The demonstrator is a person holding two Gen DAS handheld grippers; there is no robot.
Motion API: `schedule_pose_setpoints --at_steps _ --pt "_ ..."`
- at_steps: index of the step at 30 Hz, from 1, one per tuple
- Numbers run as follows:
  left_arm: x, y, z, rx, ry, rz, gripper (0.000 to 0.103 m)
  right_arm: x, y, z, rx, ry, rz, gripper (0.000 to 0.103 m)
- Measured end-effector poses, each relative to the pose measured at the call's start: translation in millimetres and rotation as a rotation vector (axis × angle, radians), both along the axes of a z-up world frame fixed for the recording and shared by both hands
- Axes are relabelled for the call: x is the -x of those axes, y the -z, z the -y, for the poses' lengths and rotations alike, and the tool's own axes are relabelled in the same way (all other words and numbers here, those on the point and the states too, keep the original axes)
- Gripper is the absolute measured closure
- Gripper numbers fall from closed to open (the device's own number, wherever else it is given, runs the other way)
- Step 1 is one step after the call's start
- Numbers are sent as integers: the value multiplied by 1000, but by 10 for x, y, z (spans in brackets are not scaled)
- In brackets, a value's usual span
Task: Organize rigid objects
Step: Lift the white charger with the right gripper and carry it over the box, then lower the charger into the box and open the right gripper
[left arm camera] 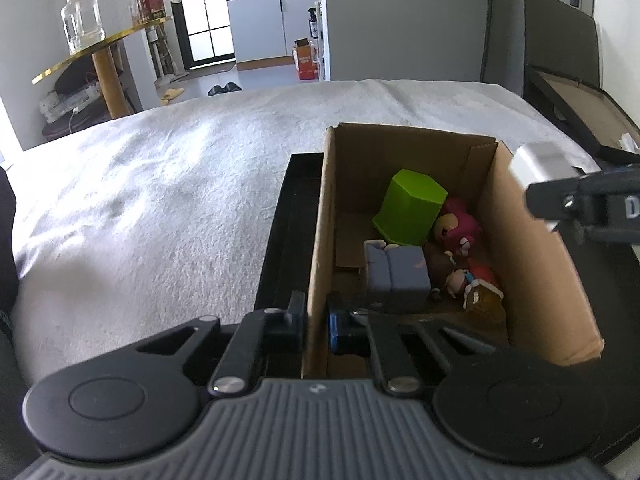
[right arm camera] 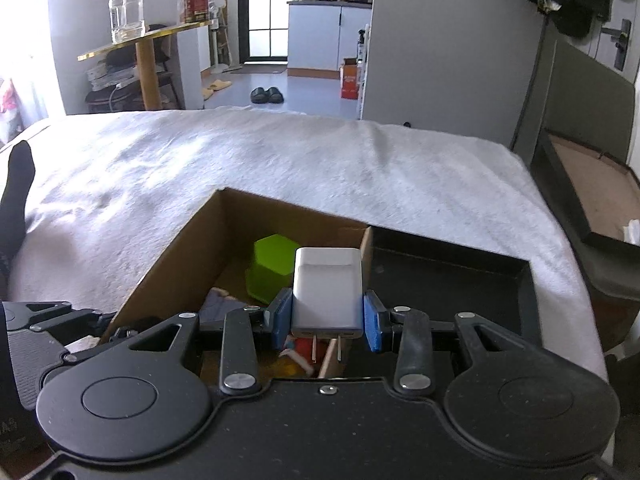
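An open cardboard box (left arm camera: 536,248) stands on a white bedspread and holds a green block (left arm camera: 412,206), a lavender toy sofa (left arm camera: 396,274) and several small figurines (left arm camera: 460,236). My left gripper (left arm camera: 316,322) is shut on the box's left wall near its front corner. My right gripper (right arm camera: 327,320) is shut on a white plug charger (right arm camera: 327,292), prongs toward the camera, held above the box's right wall (right arm camera: 366,248). The charger also shows in the left wrist view (left arm camera: 538,170) at the right. The green block shows in the right wrist view (right arm camera: 272,268).
A black tray (right arm camera: 448,276) lies under and beside the box; its rim shows left of the box (left arm camera: 286,232). A dark framed box (right arm camera: 592,188) sits off the bed's right edge. A gold round table (left arm camera: 96,50) with a glass jar stands far left.
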State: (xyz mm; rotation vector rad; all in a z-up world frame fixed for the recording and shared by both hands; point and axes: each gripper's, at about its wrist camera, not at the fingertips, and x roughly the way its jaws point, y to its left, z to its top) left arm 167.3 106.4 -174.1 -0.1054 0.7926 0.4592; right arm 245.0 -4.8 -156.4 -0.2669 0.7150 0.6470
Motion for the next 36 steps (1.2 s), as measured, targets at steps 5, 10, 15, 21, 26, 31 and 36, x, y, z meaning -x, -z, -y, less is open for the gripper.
schedule_pose_setpoints --at_steps 5,10,15,21,26,31,36 --pt "5 7 0 6 1 7 93 7 75 -83 -14 -15 -62 67" --pt "12 3 -25 17 2 12 93 21 155 -186 -15 -33 -108 67" --pt "12 -2 -47 30 -4 15 93 -11 233 -208 -59 -27 -159 66" --pt "-9 -2 -65 37 -7 9 93 -70 259 -90 -132 9 -227 62" --pt "7 -21 -72 48 -6 2 92 -34 123 118 -138 22 -199 62" --pt "20 -120 -86 50 -6 -15 89 -39 6 333 -165 44 -202 62" --pt "33 -316 -64 50 -17 -30 79 5 -87 489 -176 41 -211 55"
